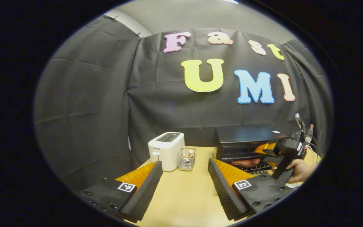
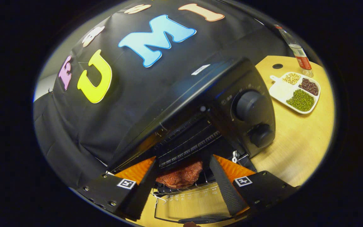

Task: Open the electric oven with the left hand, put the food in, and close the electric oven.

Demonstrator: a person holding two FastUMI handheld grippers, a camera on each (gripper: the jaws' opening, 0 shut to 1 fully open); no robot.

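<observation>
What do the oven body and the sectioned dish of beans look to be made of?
Oven: apparently matte black painted metal; it shows flat panels with soft highlights. Sectioned dish: glossy white, ceramic or plastic; I cannot tell which.

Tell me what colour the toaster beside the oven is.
White, with a dark slot on top. The toaster shows best in the left gripper view.

Bare table [image 1: 181, 189] lay open ahead of the left gripper [image 1: 184, 170], bounded by the toaster [image 1: 166, 150] and glass holder [image 1: 186, 158] at the far left. The right gripper [image 2: 181, 171] and its hand [image 1: 299, 170] crowded the open oven [image 2: 219, 110] mouth, where meat [image 2: 181, 175] occupied the rack; the lowered door [image 2: 187, 206] blocked approach from below
</observation>
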